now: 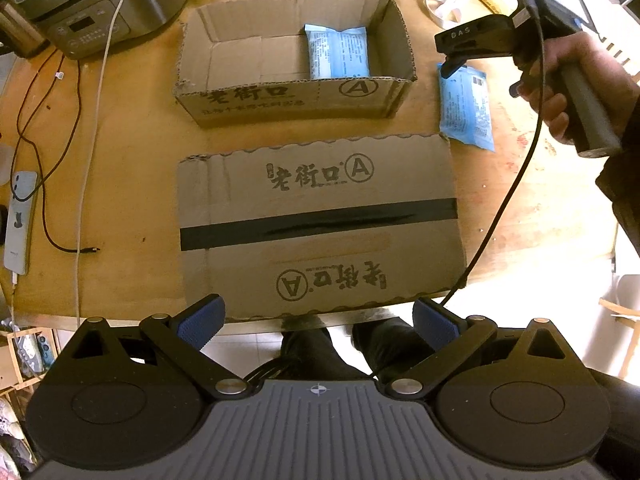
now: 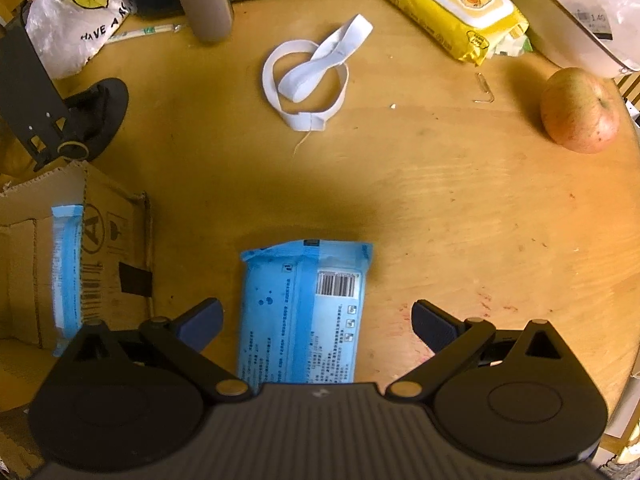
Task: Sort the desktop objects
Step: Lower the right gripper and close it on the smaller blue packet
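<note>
An open cardboard box (image 1: 288,100) stands at the far middle of the round wooden table, with one blue packet (image 1: 338,52) lying in its right end. A second blue packet (image 1: 466,110) lies flat on the table just right of the box. In the right wrist view this packet (image 2: 302,312) sits between the spread fingers of my right gripper (image 2: 316,326), which is open and hovers over it. My left gripper (image 1: 318,324) is open and empty at the table's near edge, over a flat cardboard sheet (image 1: 320,224). A hand holds the right gripper (image 1: 456,60).
A cooker (image 1: 92,4), cables and a phone (image 1: 20,220) lie at the left. Beyond the packet are a white elastic band (image 2: 308,80), a yellow wipes pack (image 2: 448,4), an apple (image 2: 578,110), a paper clip and a plastic bag (image 2: 68,20). The box's corner (image 2: 80,240) is close on the left.
</note>
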Available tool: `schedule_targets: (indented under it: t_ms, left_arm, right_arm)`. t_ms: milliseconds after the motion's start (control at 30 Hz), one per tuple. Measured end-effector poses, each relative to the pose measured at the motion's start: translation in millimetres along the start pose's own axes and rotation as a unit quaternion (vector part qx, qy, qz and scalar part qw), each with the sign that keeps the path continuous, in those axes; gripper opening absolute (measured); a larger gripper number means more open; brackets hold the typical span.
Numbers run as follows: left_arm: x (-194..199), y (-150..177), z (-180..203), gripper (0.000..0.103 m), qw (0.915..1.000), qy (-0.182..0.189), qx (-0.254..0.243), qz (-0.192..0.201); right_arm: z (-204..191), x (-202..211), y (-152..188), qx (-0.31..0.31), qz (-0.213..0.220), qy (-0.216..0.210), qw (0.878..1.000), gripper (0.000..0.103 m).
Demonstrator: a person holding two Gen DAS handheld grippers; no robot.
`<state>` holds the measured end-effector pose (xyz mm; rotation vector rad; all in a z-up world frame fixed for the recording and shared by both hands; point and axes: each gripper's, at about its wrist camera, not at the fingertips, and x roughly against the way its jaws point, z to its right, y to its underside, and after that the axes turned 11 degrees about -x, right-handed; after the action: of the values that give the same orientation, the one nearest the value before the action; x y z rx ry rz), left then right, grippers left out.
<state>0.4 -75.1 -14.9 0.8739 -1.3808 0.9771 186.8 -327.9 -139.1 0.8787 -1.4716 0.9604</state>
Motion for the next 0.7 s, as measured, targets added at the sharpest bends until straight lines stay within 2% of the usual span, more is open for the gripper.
schedule_targets:
  t_ms: [700]
  left_arm:
    - [-3, -1, -6, 0.103, 1.0000, -0.001, 0.004, -0.005]
  right_arm:
    - [-5, -28, 11, 0.006, 0.002, 0.011, 1.000, 0.103]
